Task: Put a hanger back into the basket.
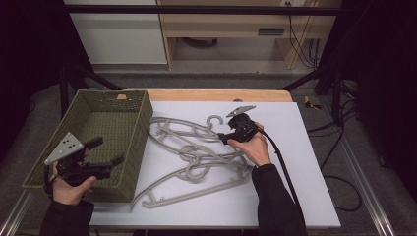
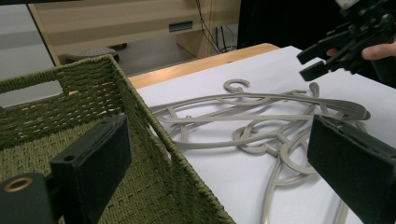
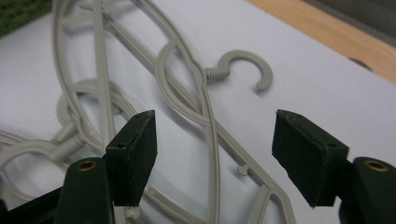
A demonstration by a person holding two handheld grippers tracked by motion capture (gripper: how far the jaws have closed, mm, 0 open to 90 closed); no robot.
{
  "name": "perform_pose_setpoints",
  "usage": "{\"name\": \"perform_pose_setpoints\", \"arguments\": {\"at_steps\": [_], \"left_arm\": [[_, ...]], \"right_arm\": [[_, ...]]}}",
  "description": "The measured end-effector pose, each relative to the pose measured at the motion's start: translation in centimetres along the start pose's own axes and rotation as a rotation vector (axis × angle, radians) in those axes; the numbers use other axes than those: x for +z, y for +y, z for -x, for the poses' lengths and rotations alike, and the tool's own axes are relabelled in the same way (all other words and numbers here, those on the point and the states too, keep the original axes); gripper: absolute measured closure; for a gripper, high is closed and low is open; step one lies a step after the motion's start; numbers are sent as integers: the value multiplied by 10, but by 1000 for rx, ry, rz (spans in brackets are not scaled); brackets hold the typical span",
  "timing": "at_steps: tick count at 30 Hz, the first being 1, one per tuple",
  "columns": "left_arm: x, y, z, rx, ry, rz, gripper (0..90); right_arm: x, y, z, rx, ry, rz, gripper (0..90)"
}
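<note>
Hangers [image 1: 196, 157], grey plastic with curled hooks, lie tangled on the white bench [image 1: 305, 196] beside my green woven basket [image 1: 133, 162]. My right tool [image 3: 212, 154] straddles one thin arm, unclamped; my left tool [image 1: 103, 152] gapes wide over the basket.

Hangers [image 1: 196, 157] tangled — basket [image 1: 93, 142] beside.

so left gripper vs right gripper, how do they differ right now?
The left gripper hangs over the green woven basket, while the right gripper is down at the pile of grey hangers. The left gripper has nothing between its jaws; the right gripper straddles a hanger bar without its pads touching it. Both are open, black and hand-held.
</note>
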State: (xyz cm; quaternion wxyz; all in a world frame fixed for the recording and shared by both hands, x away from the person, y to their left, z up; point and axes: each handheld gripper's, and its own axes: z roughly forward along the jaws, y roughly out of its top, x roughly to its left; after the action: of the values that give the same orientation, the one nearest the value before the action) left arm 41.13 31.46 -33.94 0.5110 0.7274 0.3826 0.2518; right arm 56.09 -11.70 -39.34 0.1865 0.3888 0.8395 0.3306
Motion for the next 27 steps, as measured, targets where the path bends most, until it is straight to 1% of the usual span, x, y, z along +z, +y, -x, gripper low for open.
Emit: {"name": "perform_pose_setpoints", "arguments": {"at_steps": [1, 2, 3, 4, 5, 6, 7, 8, 9, 10, 11, 13, 15, 16, 17, 19, 22, 23, 24, 25, 26, 27], "left_arm": [[0, 0, 0, 0, -1, 1, 61], [-1, 1, 0, 5, -2, -2, 61], [-1, 1, 0, 7, -2, -1, 61], [-1, 1, 1, 7, -3, 0, 61], [-1, 1, 1, 8, -4, 1, 62], [-1, 1, 1, 7, -4, 1, 62], [-1, 1, 1, 6, -5, 1, 62], [-1, 1, 1, 7, -5, -1, 62], [0, 1, 1, 3, -6, 1, 62], [0, 1, 1, 3, -7, 0, 62], [0, 1, 1, 7, -8, -3, 62], [0, 1, 2, 8, -8, -4, 62], [0, 1, 1, 10, -8, -4, 62], [0, 1, 1, 9, -8, -3, 62], [0, 1, 1, 5, -8, 0, 62], [0, 1, 1, 8, -10, -5, 63], [0, 1, 2, 10, -12, -3, 63], [0, 1, 2, 10, -12, -3, 63], [0, 1, 2, 10, -12, -4, 63], [0, 1, 2, 10, -11, -5, 63], [0, 1, 2, 8, -11, -5, 64], [1, 1, 2, 8, -11, -6, 64]], "right_arm": [[0, 0, 0, 0, 0, 0, 322], [8, -2, 1, 1, 2, -30, 333], [11, -3, 1, -2, -3, -45, 347], [11, -3, 1, -2, -3, -45, 347], [17, -5, 1, -3, -1, -64, 380], [20, -5, 0, -1, -4, -78, 387], [23, -5, -1, -1, -6, -88, 405], [23, -5, -1, -1, -6, -88, 405], [26, -6, 0, -13, -8, -99, 420], [29, -6, 0, 4, 0, -112, 426], [35, -8, 2, 11, -3, -137, 434], [41, -11, 4, -4, -10, -165, 456], [43, -12, 4, -1, -14, -174, 467], [46, -13, 5, 4, -7, -192, 505], [46, -13, 5, 4, -7, -192, 505], [48, -14, 5, 6, -6, -205, 550], [53, -16, 7, 13, 8, -225, 630], [53, -16, 7, 13, 8, -225, 630], [54, -16, 6, 28, 16, -235, 644], [56, -17, 7, 14, 20, -238, 657], [59, -18, 6, 26, 25, -247, 690], [60, -18, 6, 23, 31, -257, 703]]}}
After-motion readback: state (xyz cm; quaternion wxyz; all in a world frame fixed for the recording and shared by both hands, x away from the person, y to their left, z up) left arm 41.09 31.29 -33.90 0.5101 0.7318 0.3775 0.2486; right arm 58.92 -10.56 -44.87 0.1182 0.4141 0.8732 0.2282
